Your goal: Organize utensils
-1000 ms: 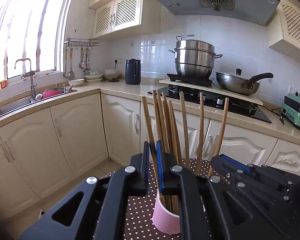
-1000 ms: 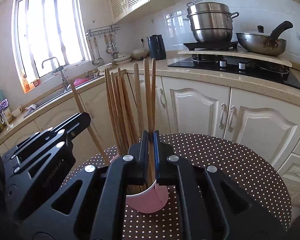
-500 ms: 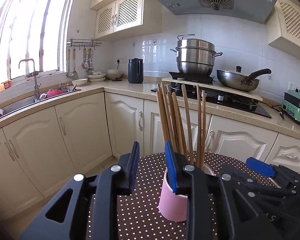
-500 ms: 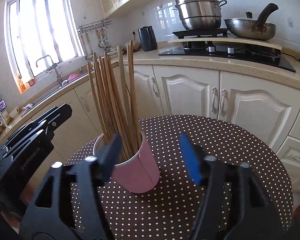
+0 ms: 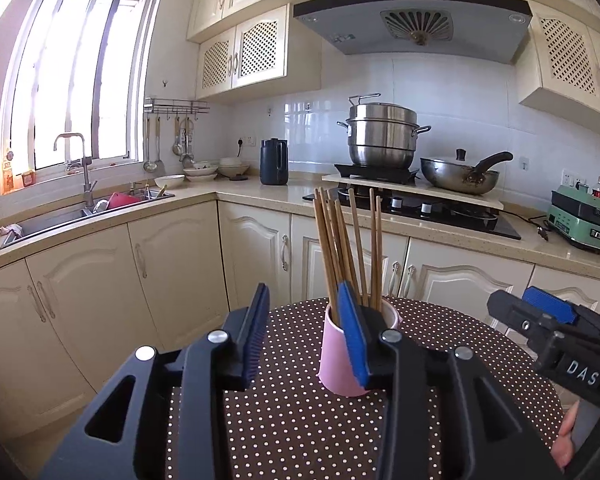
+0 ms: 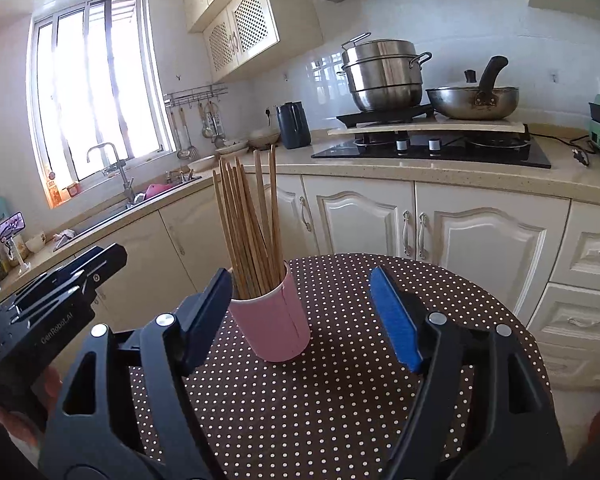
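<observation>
i see a pink cup (image 6: 274, 320) standing upright on the brown polka-dot tablecloth (image 6: 340, 392), toward the table's far left part in the right wrist view. a bundle of long wooden chopsticks (image 6: 248, 224) stands in it, tips up, fanned slightly and leaning left (i can't count them exactly). the cup has a thin vertical seam on its side.
</observation>
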{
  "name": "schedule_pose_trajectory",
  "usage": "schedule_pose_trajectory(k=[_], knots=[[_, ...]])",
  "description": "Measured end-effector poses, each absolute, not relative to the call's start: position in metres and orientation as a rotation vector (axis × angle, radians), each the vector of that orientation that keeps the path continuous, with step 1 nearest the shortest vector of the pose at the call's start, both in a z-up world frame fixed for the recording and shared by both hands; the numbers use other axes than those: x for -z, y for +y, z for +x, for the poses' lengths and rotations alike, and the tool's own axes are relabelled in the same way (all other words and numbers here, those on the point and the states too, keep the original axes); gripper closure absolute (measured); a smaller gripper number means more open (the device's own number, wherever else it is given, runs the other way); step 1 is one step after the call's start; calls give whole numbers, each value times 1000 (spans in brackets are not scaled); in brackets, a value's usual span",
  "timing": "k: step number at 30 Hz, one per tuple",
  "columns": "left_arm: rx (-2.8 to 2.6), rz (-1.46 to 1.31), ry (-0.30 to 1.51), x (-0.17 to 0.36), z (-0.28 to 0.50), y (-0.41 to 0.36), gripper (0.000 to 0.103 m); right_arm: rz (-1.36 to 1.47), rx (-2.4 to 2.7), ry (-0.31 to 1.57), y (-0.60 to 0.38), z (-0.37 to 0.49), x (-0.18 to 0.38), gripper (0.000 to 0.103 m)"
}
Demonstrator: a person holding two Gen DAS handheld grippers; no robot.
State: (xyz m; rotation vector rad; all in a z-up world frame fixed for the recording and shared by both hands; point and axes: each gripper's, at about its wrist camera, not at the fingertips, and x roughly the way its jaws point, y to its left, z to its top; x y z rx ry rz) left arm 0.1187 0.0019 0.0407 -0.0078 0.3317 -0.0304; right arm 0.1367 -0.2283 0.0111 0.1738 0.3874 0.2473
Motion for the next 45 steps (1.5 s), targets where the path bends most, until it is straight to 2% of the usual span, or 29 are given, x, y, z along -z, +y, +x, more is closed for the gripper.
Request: schedule_pose_trajectory(k=[8, 20, 28, 45], knots=[[11, -1, 300, -50, 70, 6, 58, 112, -239, 309, -225, 89, -31, 21], [10, 18, 253, -64, 19, 9, 52, 46, -233, 232, -220, 36, -41, 13], [45, 35, 241, -66, 3, 1, 46, 57, -245, 242, -222, 27, -38, 13], [59, 31, 246, -63, 4, -4, 45, 64, -262, 260, -222, 25, -34, 13]])
